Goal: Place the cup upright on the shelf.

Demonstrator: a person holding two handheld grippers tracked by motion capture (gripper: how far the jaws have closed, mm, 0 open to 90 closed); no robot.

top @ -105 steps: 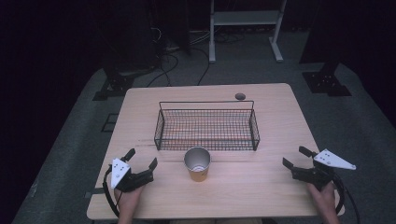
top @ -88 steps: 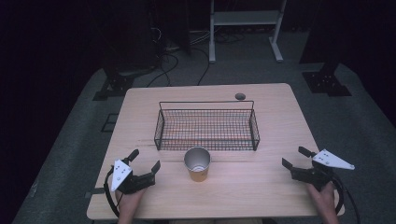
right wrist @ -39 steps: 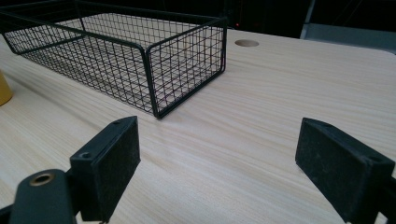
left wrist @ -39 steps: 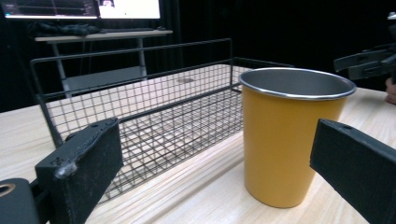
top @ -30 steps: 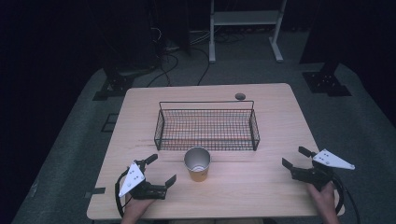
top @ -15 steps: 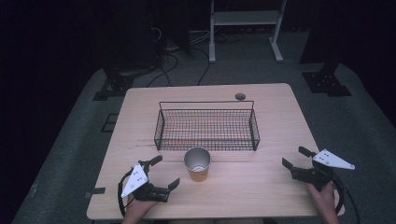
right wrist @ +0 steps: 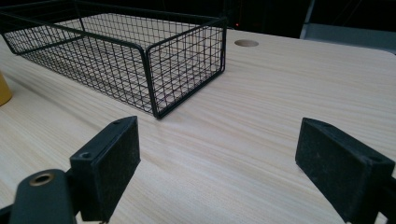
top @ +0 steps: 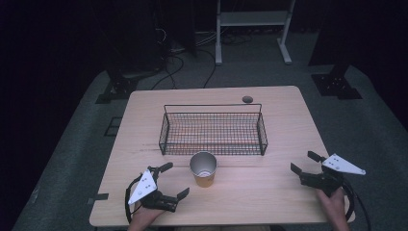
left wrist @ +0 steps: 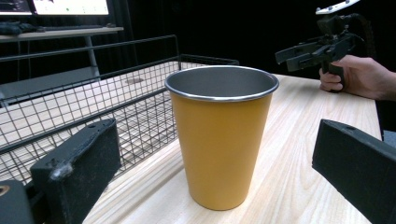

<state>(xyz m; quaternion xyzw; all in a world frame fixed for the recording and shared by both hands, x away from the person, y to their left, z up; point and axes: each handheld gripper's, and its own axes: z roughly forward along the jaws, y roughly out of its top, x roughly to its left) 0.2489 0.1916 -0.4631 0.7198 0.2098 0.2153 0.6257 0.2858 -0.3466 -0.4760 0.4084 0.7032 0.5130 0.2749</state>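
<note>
- Where items are counted, one orange cup (top: 204, 169), one black wire basket (top: 213, 129) and two tools are found on the bench (top: 279, 120).
- One round grommet (top: 247, 99) is set in the bench beyond the basket.
- A light wood grain is shown on the bench; it is surrounded by grey floor (top: 72, 159) and a dark room, with a white stand (top: 252, 19) behind.
- The cup is stood upright, just in front of the basket's near wall, apart from it.
- The left tool (top: 172, 182) is held spread wide, aimed at the cup; nothing is gripped or touched.
- The right tool (top: 303, 162) is held spread wide near the bench's right edge, well apart from the cup, with nothing between its jaws.
</note>
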